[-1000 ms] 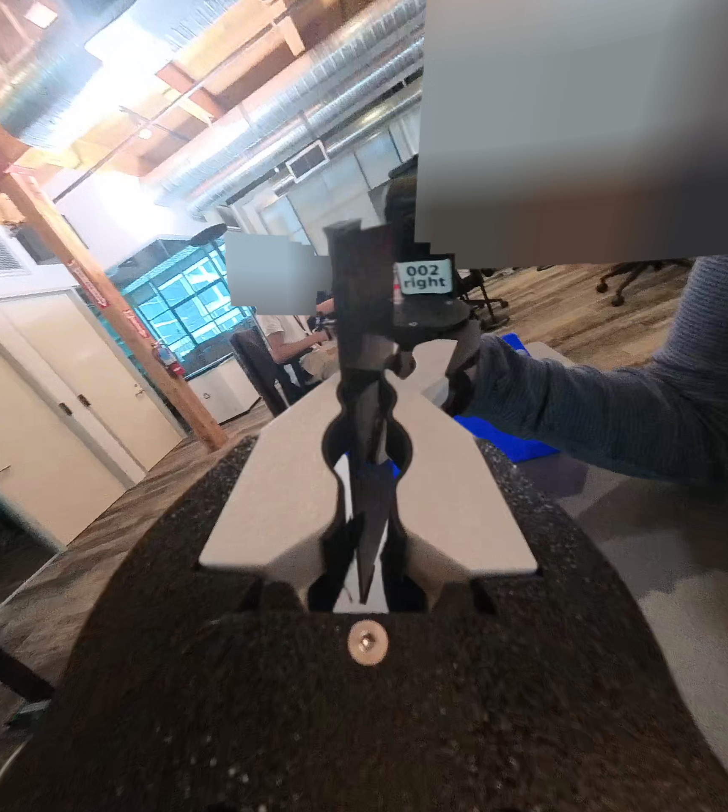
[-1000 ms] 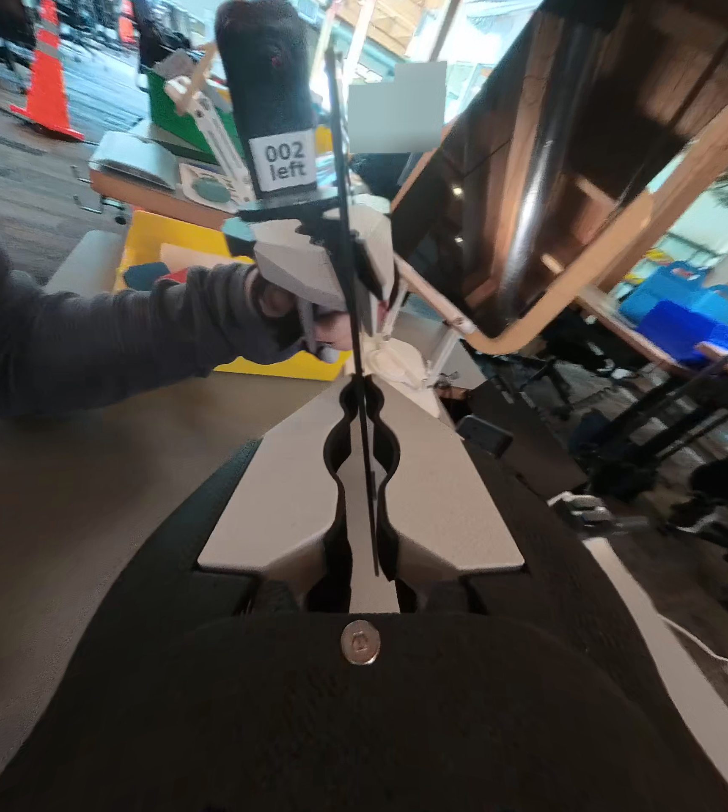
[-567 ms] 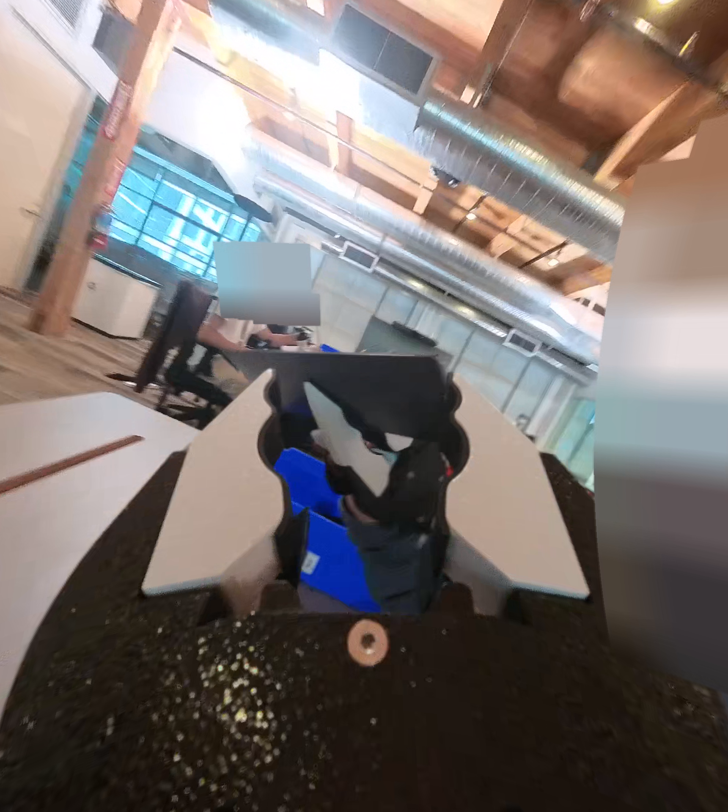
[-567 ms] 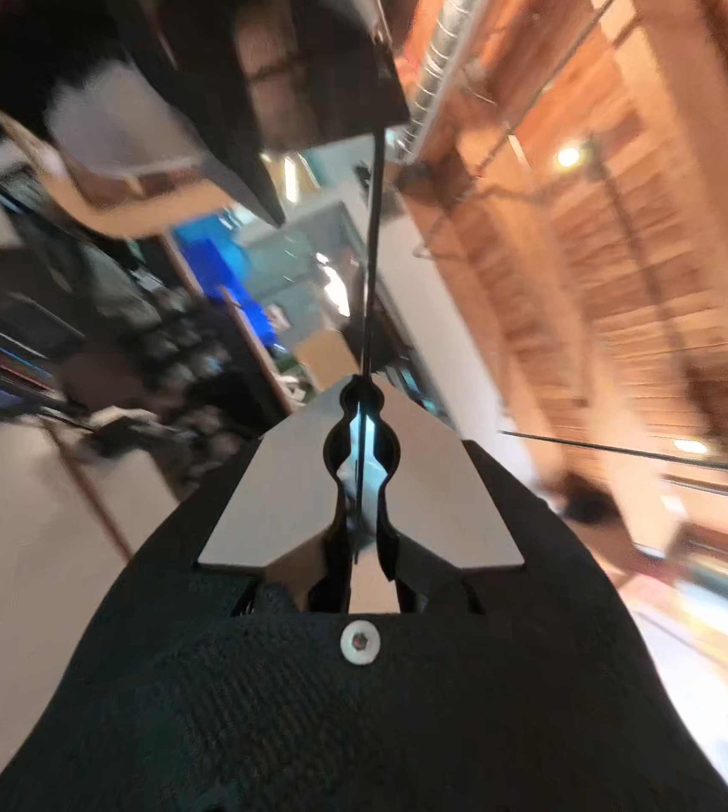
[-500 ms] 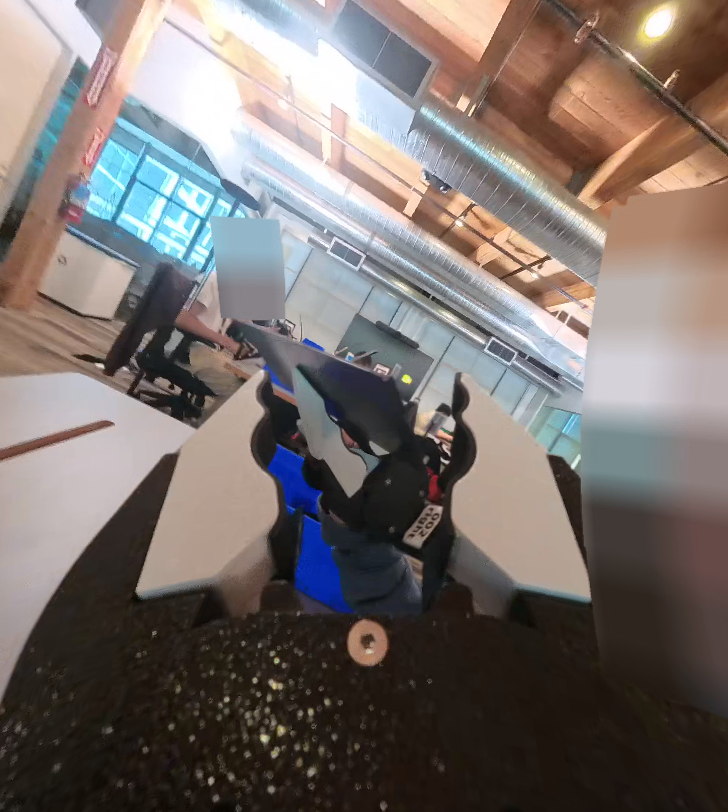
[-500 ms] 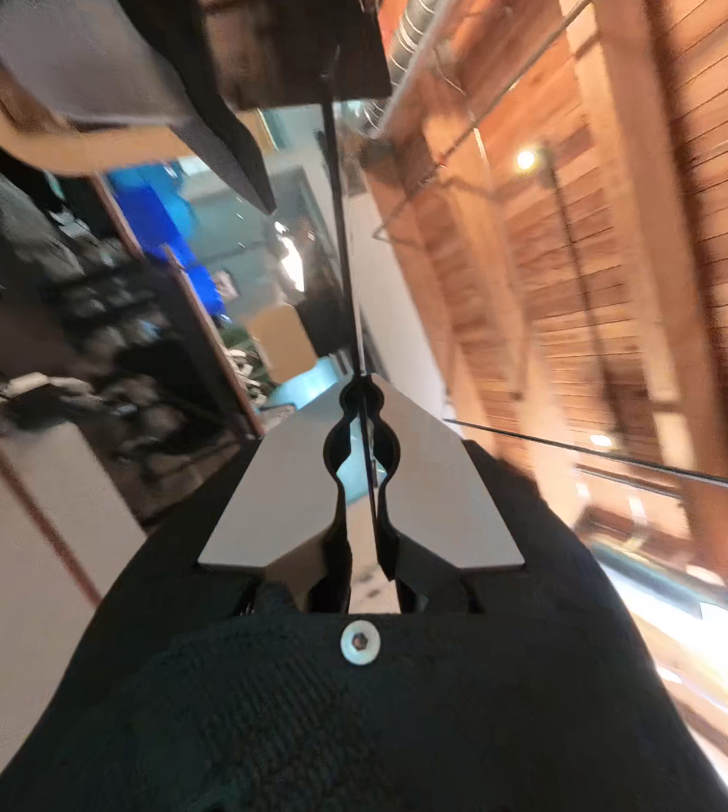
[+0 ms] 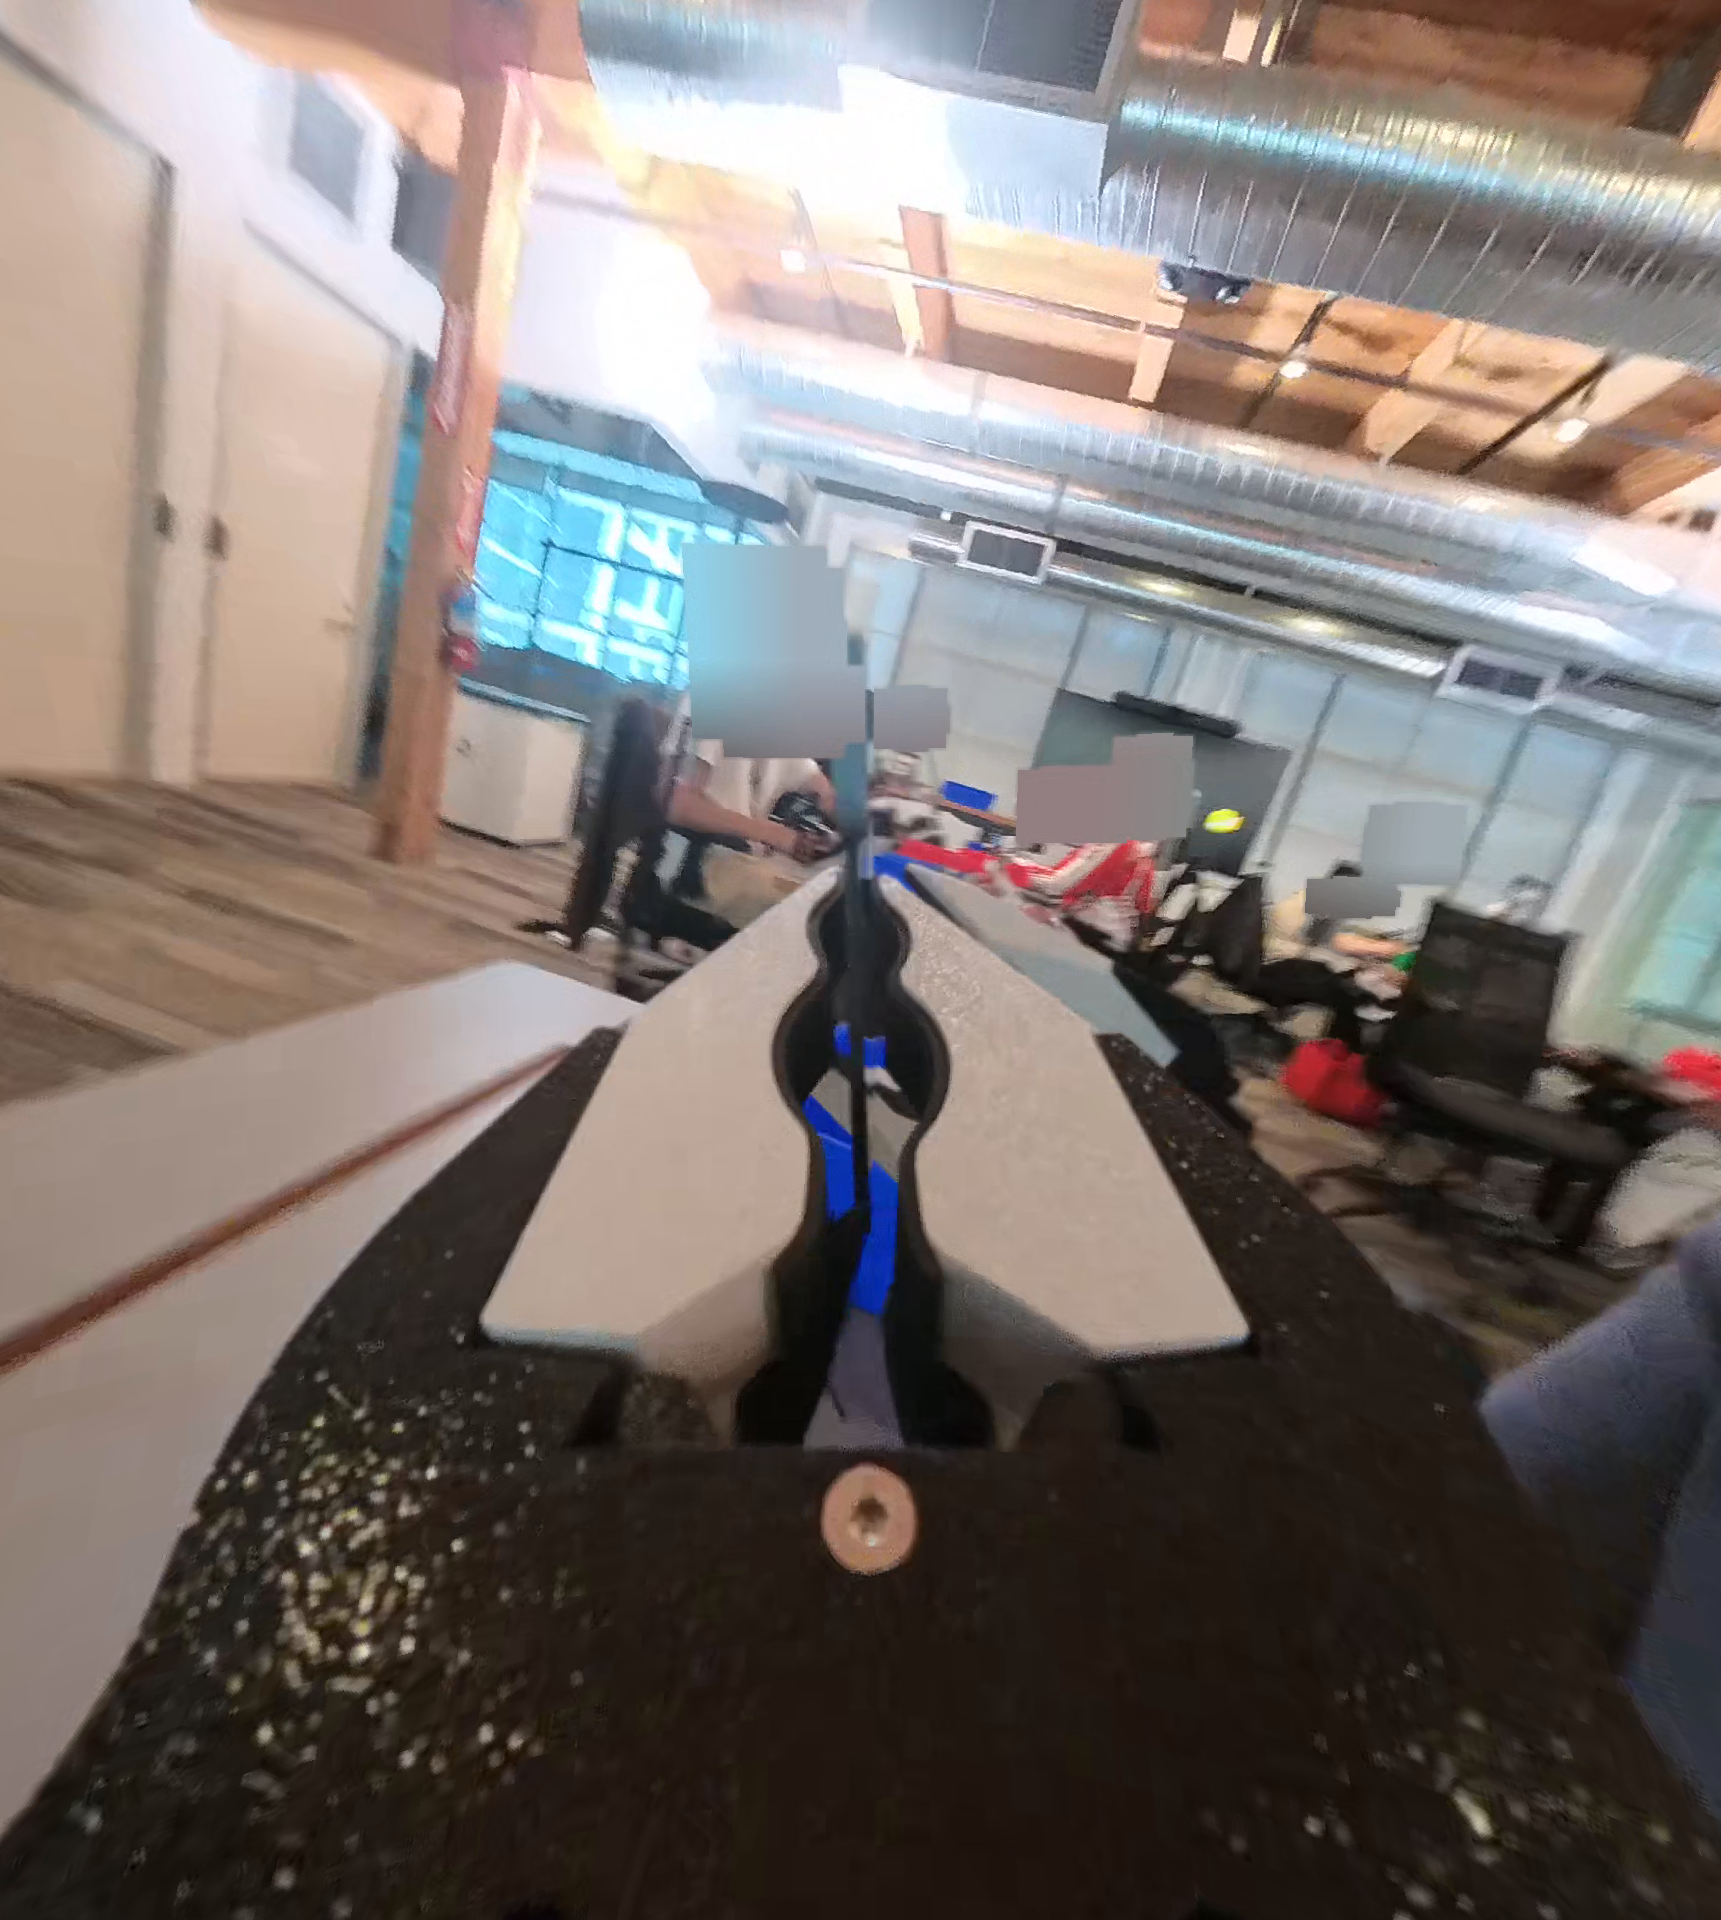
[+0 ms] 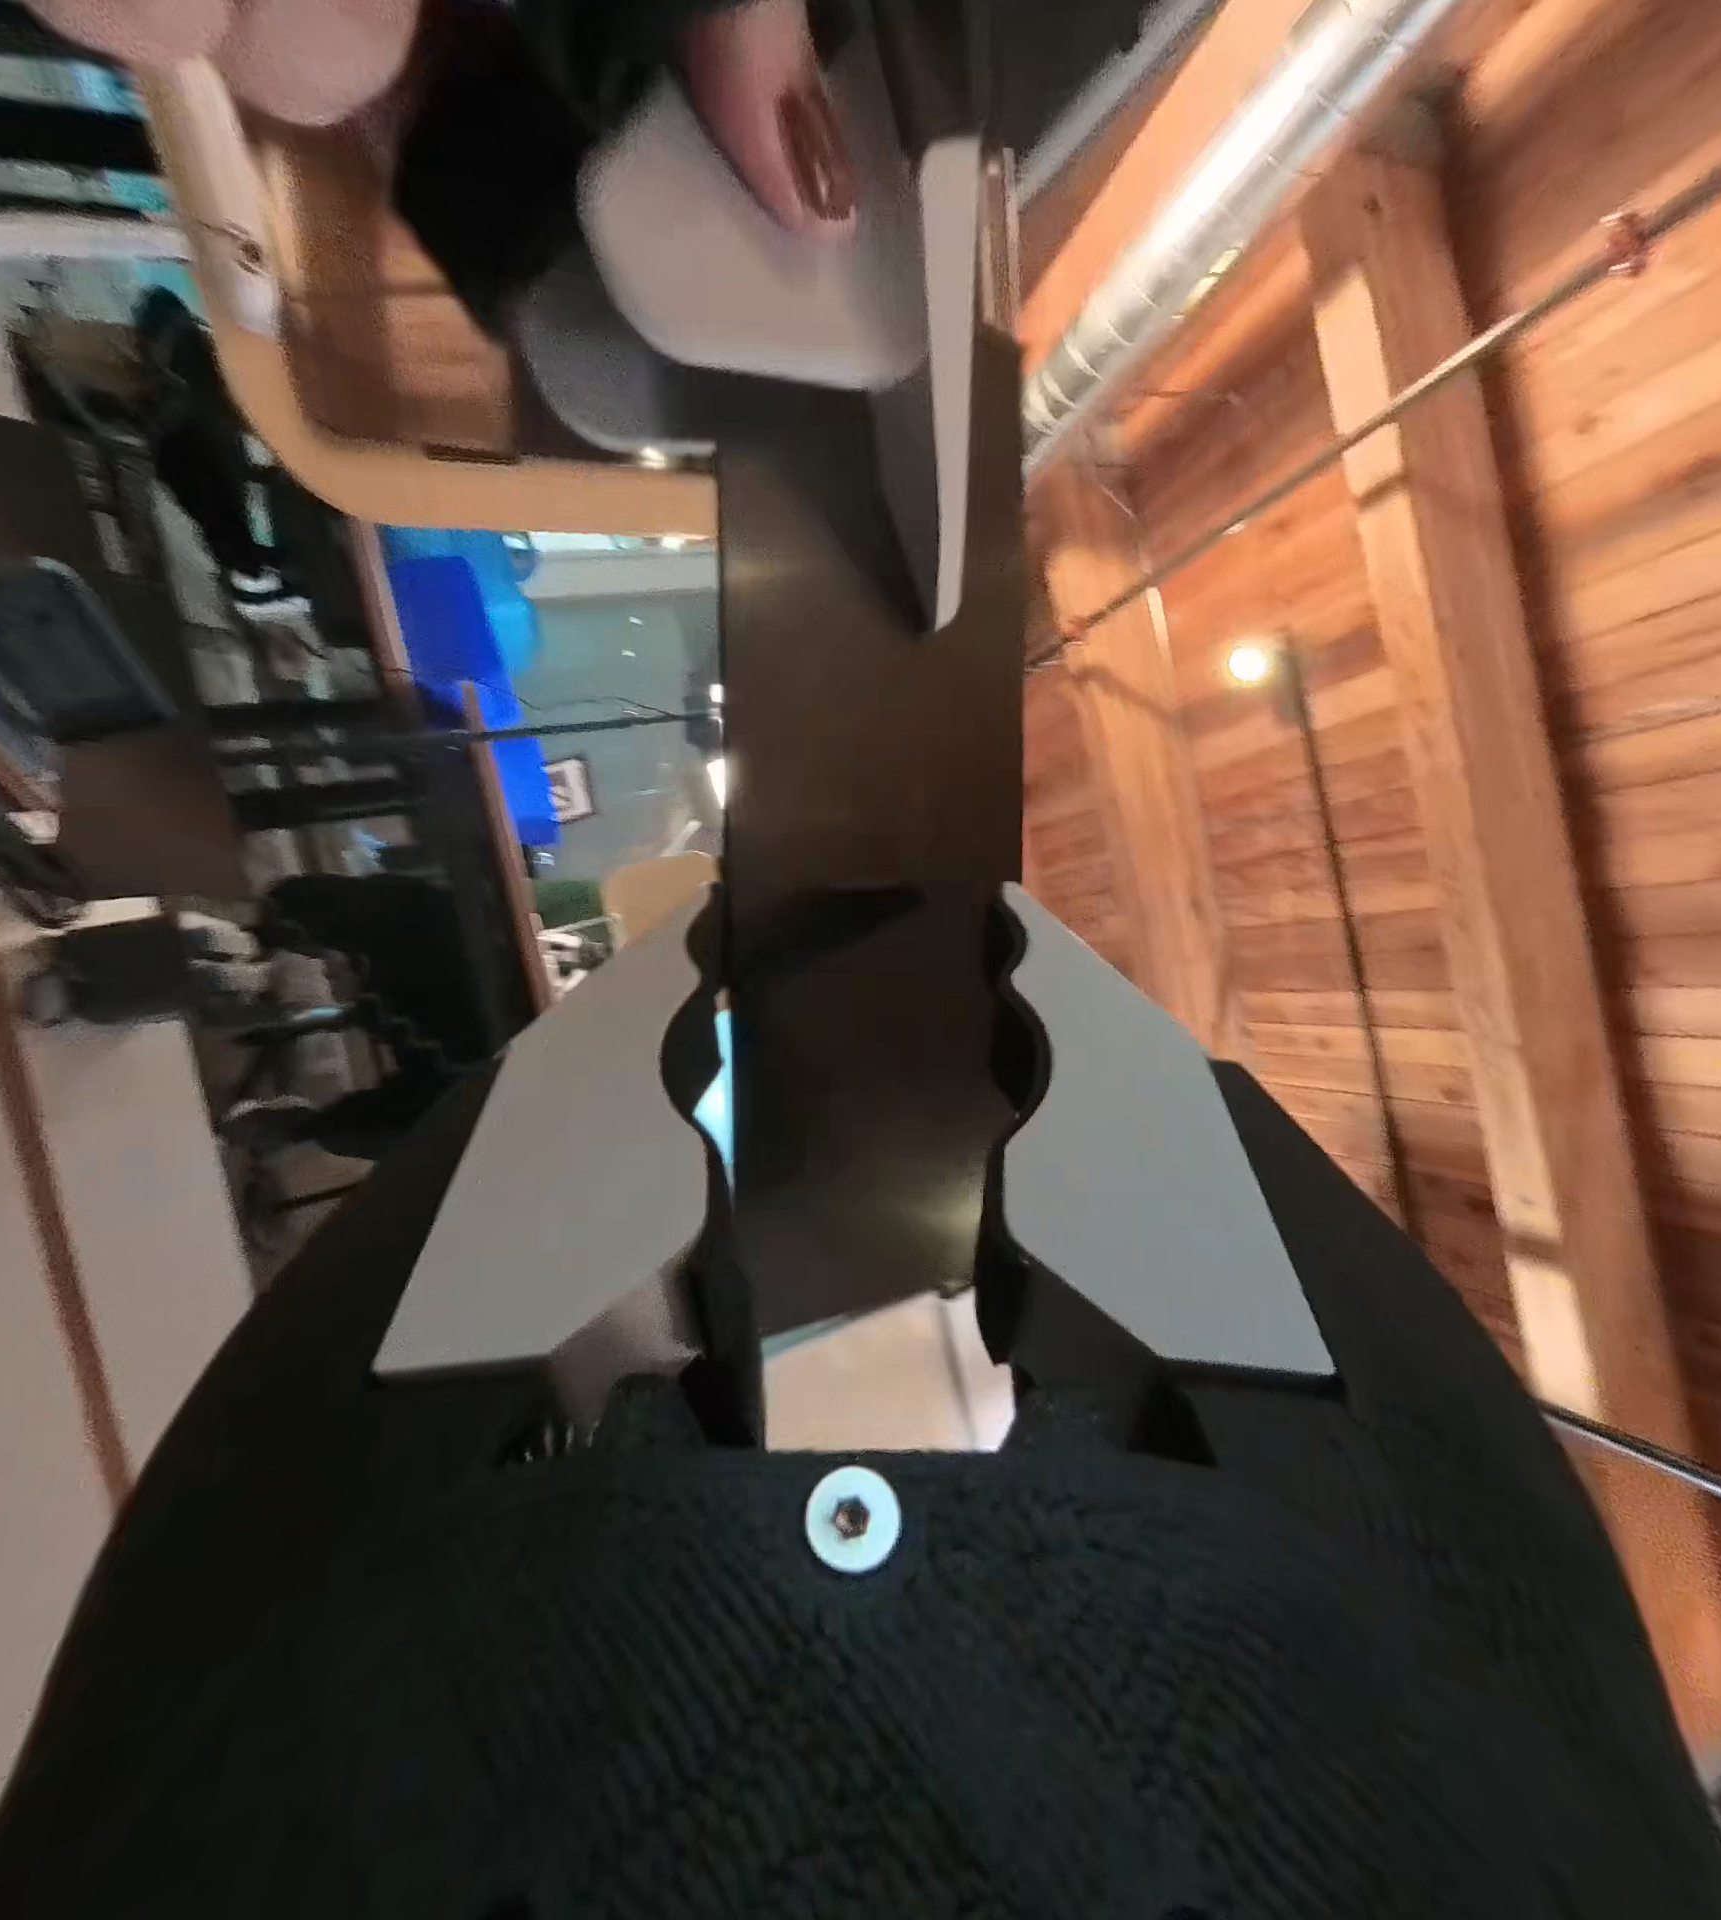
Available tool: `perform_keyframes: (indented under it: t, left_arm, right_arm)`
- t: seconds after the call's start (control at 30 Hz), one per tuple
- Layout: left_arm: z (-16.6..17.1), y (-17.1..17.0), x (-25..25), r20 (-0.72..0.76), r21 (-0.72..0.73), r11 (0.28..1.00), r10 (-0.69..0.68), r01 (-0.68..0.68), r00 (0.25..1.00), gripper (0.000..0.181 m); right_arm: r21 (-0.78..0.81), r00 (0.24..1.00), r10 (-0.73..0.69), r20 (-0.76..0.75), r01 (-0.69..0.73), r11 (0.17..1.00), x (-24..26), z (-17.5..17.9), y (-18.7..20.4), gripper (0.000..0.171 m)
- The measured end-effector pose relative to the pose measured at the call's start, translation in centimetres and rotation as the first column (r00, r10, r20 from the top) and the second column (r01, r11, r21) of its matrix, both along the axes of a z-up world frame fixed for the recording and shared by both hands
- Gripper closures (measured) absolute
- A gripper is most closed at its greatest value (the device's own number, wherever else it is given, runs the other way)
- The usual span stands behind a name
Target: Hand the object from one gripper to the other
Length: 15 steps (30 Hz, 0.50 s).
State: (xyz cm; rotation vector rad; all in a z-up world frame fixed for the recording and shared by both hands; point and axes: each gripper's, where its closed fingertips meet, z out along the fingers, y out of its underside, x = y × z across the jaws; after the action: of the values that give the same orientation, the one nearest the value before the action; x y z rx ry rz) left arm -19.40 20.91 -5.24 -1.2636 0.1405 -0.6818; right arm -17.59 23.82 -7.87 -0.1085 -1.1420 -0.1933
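The left gripper (image 7: 861, 894) has its two pale grey fingers (image 7: 700, 1143) pressed together on a thin, flat black sheet (image 7: 851, 821), which shows edge-on in the left wrist view as a dark line running through the scalloped slot and sticking up a little past the tips. In the right wrist view the same black sheet (image 8: 866, 748) shows its broad face, a rectangular panel standing up from between the fingers of the right gripper (image 8: 861, 914); those grey fingers (image 8: 575, 1174) are spread apart, the panel's left edge near the left finger and its right edge near the right one, and whether either edge touches cannot be told. The upper end of the panel reaches the left gripper's pale finger (image 8: 949, 364), seen from this side near the top, with a person's hand (image 8: 762, 114) blurred above it. So the sheet is clamped by the left gripper and the right gripper stands released around it. To the left of the left gripper lies a pale grey tabletop (image 7: 212, 1195) with a thin brown seam along it, its far edge rounded and bare floor (image 7: 108, 894) beyond. A blue-grey sleeve (image 7: 1666, 1507) fills the lower right corner. The room is an open office with wooden ceiling beams (image 7: 1458, 343), silver ducts (image 7: 1458, 197) and dark office chairs (image 7: 1479, 997); the right wrist view, turned sideways, shows wooden planking (image 8: 1562, 831) on its right side.
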Motion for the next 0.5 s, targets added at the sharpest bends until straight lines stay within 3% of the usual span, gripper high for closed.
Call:
perform_keyframes:
  t: [0.1,0.17,0.23,0.33,0.37,0.43,0.5]
  left_arm:
    - [0.6,-0.9,-0.7,-0.218,0.123,0.981,0.173,-0.149,0.96,0.181]
    - [0.6,-1.3,-0.7,-0.403,0.23,0.946,0.307,-0.229,0.862,0.181]
    - [-0.3,-1.8,0.7,-0.598,0.327,0.925,0.363,-0.196,0.715,0.181]
    - [-2.8,-2.7,3.8,-0.813,0.389,0.921,0.354,-0.022,0.461,0.181]
    - [-3.2,-3.0,4.7,-0.837,0.393,0.919,0.347,0.024,0.424,0.181]
    - [-3.3,-3.5,6.3,-0.841,0.376,0.921,0.295,0.098,0.455,0.181]
    - [-3.4,-4.2,7.5,-0.839,0.349,0.92,0.223,0.177,0.497,0.181]
  right_arm:
    - [-0.121,0.993,0.044,0.106,-0.031,0.992,0.2,-0.8,0.4,0.117]
    - [-0.25,0.981,0.146,0.127,-0.111,0.962,0.5,-0.7,-0.4,0.117]
    - [-0.41,0.949,0.295,0.109,-0.227,0.883,0.8,-0.3,-1.7,0.116]
    - [-0.599,0.855,0.502,0.128,-0.337,0.727,1.3,-0.8,-4.1,0.117]
    - [-0.654,0.818,0.552,0.162,-0.331,0.681,1.4,-1.6,-4.8,0.118]
    - [-0.726,0.768,0.6,0.224,-0.279,0.629,1.4,-3.0,-5.5,0.121]
    - [-0.718,0.768,0.585,0.261,-0.251,0.649,1.4,-3.6,-5.3,0.141]
